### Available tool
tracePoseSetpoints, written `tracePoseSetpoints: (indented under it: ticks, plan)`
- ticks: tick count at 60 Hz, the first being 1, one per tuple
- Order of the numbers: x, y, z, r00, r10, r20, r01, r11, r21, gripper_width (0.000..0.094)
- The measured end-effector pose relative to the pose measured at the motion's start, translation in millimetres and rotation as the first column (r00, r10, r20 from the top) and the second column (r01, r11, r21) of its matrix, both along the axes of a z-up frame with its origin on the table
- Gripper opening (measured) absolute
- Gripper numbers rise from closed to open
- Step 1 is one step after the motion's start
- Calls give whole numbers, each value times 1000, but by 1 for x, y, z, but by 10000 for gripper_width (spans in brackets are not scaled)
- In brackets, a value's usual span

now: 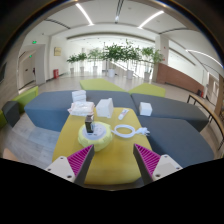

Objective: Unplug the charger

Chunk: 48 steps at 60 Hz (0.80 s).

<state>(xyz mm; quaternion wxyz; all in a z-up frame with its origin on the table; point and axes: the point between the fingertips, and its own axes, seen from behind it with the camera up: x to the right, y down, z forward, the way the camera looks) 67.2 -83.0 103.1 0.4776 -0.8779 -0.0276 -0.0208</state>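
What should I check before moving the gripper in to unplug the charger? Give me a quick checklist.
1. Gripper open: ok, fingers stand apart with nothing between them.
2. Charger located: cannot tell; a dark upright object stands on the yellow table, but it is too small to identify.
3. Socket or power strip seen: cannot tell.
4. Path ahead of the fingers: ok, bare yellow table up to the dark object.
5. Nearby clutter: not ok, a white cable coil and white boxes lie close by.

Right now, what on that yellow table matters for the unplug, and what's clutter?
Job:
- dark charger, standing upright beyond the tongs
- white cable coiled beside it
- tongs, open, holding nothing

Lying about:
- white boxes further back
- yellow table itself
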Motion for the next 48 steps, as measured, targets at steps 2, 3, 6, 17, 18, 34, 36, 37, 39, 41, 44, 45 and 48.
tracePoseSetpoints:
  ticks: [2, 3, 6, 17, 18, 34, 36, 37, 39, 41, 44, 45, 48]
  plan:
    - [-12, 5, -4, 1000, 19, -14, -19, 1000, 1, 810]
    - [-18, 11, -8, 999, 27, -18, -27, 1000, 3, 808]
    - [-32, 36, -16, 999, 44, -21, -44, 999, 15, 809]
    - [-86, 98, -41, 994, 109, -14, -108, 992, 63, 799]
    - [-89, 106, -45, 993, 114, -11, -113, 991, 72, 799]
    - [-91, 183, -61, 1000, 16, -25, -12, 985, 173, 210]
    - [-92, 184, -59, 999, 3, -42, 5, 980, 201, 194]
    - [-92, 184, -59, 999, 2, -37, 6, 978, 211, 182]
    - [-92, 184, -57, 1000, 10, -11, -7, 972, 234, 157]
    - [-93, 185, -56, 1000, 18, 10, -20, 970, 243, 138]
    - [-94, 185, -56, 1000, 21, 8, -22, 971, 238, 114]
    - [-94, 184, -56, 1000, 21, 1, -21, 972, 235, 110]
    - [-93, 189, -58, 999, 20, -28, -13, 975, 222, 100]
